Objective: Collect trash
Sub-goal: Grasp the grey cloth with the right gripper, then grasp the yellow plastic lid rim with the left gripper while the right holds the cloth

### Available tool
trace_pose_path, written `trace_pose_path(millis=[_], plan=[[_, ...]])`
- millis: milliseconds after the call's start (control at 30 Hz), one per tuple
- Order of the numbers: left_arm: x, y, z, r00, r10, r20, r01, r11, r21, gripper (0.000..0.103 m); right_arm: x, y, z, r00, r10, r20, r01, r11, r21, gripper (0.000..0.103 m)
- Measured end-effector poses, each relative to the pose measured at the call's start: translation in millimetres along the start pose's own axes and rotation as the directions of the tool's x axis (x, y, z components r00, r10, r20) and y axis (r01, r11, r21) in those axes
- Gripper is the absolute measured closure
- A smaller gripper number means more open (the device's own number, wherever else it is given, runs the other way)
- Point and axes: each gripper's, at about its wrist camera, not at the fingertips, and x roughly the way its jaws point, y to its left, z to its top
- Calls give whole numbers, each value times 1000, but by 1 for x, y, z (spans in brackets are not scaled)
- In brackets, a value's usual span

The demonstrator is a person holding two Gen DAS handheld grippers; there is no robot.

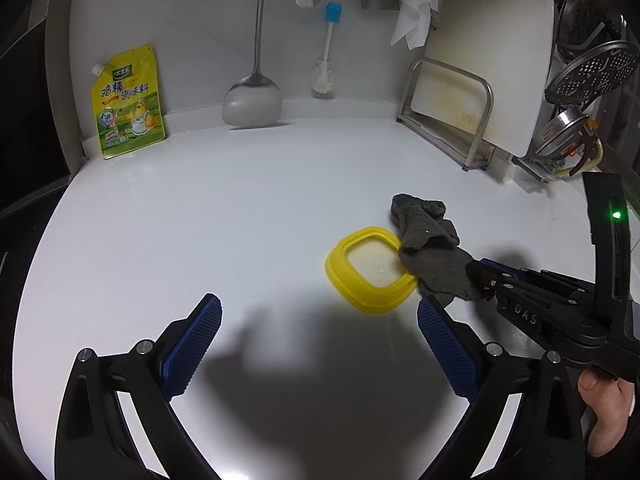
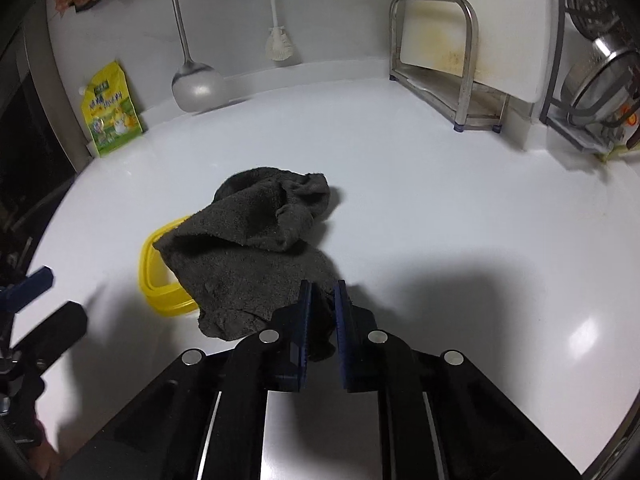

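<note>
Left gripper (image 1: 320,344): black angular arms, blue cross-hatched pads, round silver screws. Right gripper (image 2: 321,312): same black frame, blue pads, silver bolts; "DAS" lettering and a green light on its body. Bare-skinned right hand (image 1: 604,408).

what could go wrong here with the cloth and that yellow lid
1. The right gripper is shut on the grey cloth, which drapes over the yellow lid. Pulling the cloth could drag or flip the lid.
2. The left gripper is open and holds nothing, so the lid is unrestrained and may slide across the smooth white counter.
3. Only a corner is pinched, so the cloth might slip free.
</note>
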Motion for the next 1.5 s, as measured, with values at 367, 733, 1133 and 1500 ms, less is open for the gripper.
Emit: trace_pose_path(millis=[367,733,1133,1500], plan=[[12,-13,3,999,27,-25,-27,1000,-11,6,-35,-36,-4,995,6,102,-17,995,102,94],[40,-39,9,995,58,-77,-60,998,-19,6,-65,-71,-14,987,10,159,-41,981,191,94],[76,-46,18,977,137,-163,-144,989,-37,8,-70,-70,-15,985,43,168,-76,978,195,94],[55,-47,20,991,101,-88,-102,995,-13,32,-77,-61,-18,980,44,192,-75,984,160,94]])
